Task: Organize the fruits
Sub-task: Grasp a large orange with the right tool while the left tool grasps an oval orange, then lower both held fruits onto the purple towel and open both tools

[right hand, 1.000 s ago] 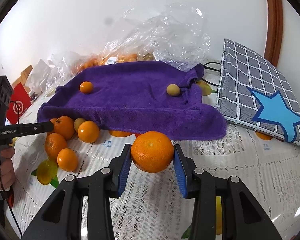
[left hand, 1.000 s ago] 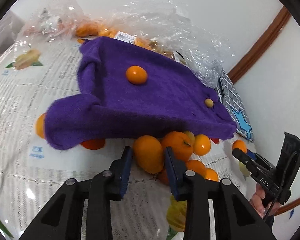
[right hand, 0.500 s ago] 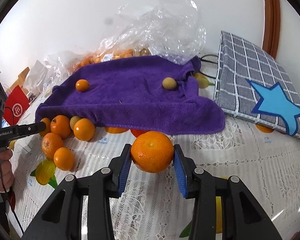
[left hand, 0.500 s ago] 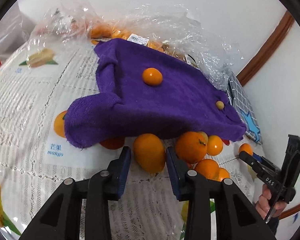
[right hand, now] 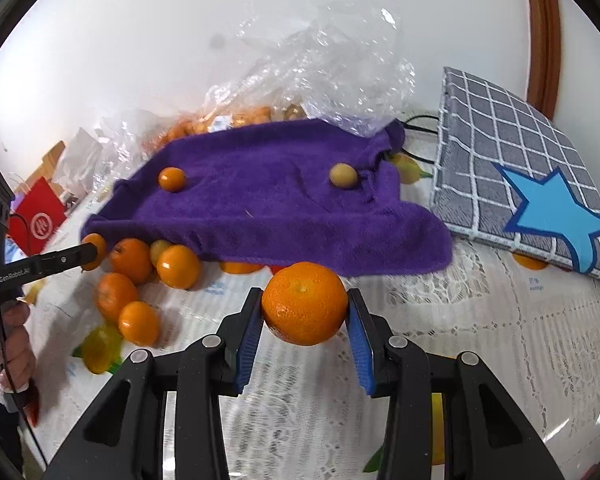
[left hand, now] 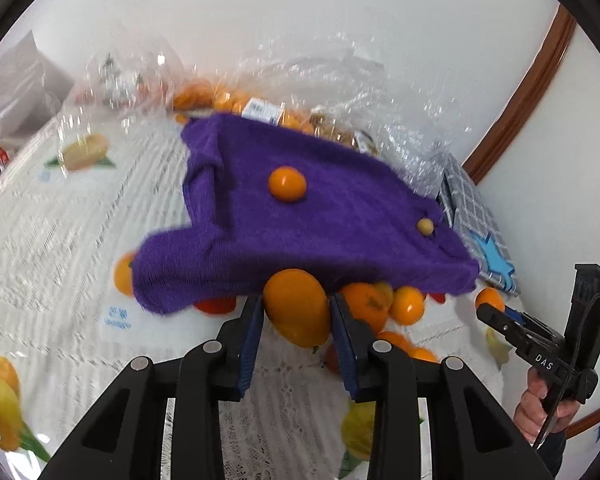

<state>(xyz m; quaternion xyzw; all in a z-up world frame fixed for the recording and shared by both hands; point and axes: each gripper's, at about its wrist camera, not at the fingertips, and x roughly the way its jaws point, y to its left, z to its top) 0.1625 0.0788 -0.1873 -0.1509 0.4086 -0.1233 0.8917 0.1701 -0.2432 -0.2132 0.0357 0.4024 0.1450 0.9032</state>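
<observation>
My left gripper (left hand: 296, 312) is shut on an oval orange fruit (left hand: 296, 306), held above the table in front of the purple towel (left hand: 340, 232). My right gripper (right hand: 304, 312) is shut on a round mandarin (right hand: 304, 308), also lifted, just before the towel's (right hand: 275, 204) front edge. On the towel lie a small orange fruit (left hand: 287, 184) (right hand: 171, 179) and a small yellowish fruit (left hand: 424, 227) (right hand: 343, 175). Several loose oranges (right hand: 147, 272) (left hand: 384, 304) lie at the towel's front edge. Each gripper shows in the other's view: the right (left hand: 496, 316), the left (right hand: 83, 256).
A clear plastic bag (right hand: 324, 80) with more oranges sits behind the towel. A grey checked cushion with a blue star (right hand: 520, 192) leans at the right. A red box (right hand: 37, 222) is at the far left. The table has a white lace cloth (right hand: 500, 360).
The left gripper has lifted its oval fruit off the table and moved nearer the towel. The right gripper has carried its mandarin slightly closer to the towel.
</observation>
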